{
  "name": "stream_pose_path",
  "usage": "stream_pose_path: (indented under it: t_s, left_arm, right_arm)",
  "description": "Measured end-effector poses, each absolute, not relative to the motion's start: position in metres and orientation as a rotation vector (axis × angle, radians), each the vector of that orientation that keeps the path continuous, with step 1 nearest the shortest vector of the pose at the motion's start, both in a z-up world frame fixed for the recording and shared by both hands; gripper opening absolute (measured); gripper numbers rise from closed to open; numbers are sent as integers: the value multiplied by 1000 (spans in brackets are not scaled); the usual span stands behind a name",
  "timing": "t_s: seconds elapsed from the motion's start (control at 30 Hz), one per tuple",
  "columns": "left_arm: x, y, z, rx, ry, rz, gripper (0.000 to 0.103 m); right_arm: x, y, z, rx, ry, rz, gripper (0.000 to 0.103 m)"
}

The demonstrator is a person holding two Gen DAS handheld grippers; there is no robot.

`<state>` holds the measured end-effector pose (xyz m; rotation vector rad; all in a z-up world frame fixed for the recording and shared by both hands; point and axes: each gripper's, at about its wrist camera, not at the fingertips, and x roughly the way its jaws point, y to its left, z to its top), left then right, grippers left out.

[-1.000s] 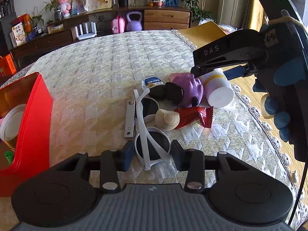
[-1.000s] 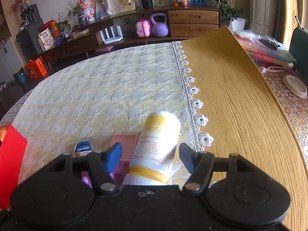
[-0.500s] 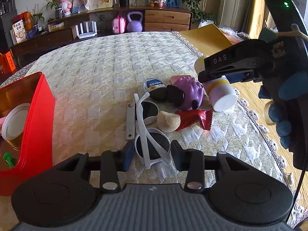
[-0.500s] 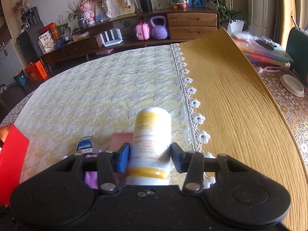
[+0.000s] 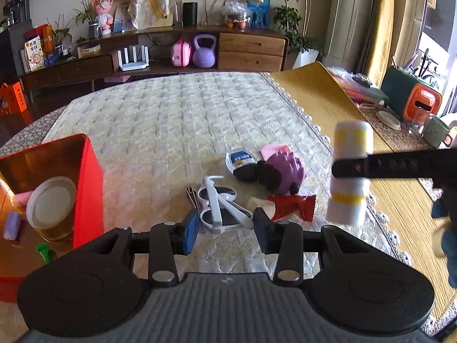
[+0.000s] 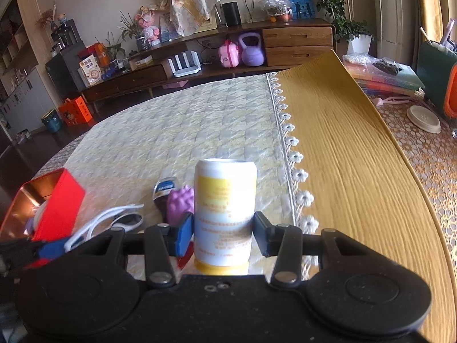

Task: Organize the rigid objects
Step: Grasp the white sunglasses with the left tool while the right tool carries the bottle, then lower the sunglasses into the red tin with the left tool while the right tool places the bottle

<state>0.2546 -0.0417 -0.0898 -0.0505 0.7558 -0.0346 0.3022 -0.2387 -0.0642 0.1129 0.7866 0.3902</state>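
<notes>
While your right gripper (image 6: 223,233) holds the bottle (image 6: 225,208) clamped between both fingers, clear of the cloth (image 5: 177,131), your left gripper (image 5: 225,227) sits low with its fingers apart on either side of the white sunglasses (image 5: 221,204). From the left camera, the bottle (image 5: 350,171) hangs upright above the right edge of the clutter, cap end down, gripped around its middle.

On the cloth below lies a small heap: the sunglasses nearest you, a red wrapper (image 5: 291,204) and a pale shell-like piece (image 5: 261,204) just beside them, then a purple spiky toy (image 5: 285,168) and a small blue-labelled container (image 5: 240,161) touching it. A red tin (image 5: 85,188) stands open at the far left, well apart from the heap, with a round white lid (image 5: 51,201) and other small items already inside.

The bottle likely belongs in that tin. Keep your right grip firm, since the smooth plastic could slip. Carry it high enough to pass over the heap and over your left gripper, which lies across the path. Lower it into a free part of the tin, beside the lid rather than onto it, and let go only once it rests. Hold your left gripper steady so the sunglasses stay put, or close on them only when the bottle has passed.
</notes>
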Motion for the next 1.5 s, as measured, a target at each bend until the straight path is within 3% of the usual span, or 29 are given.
stream_pose_path:
  t_s: [0.73, 1.5]
  left_arm:
    - [225, 1, -28, -143, 660, -21, 40]
    - [179, 152, 20, -303, 586, 123, 40]
  right_arm:
    - [247, -217, -18, 81, 730, 465, 44]
    - [242, -82, 21, -23, 665, 665, 44]
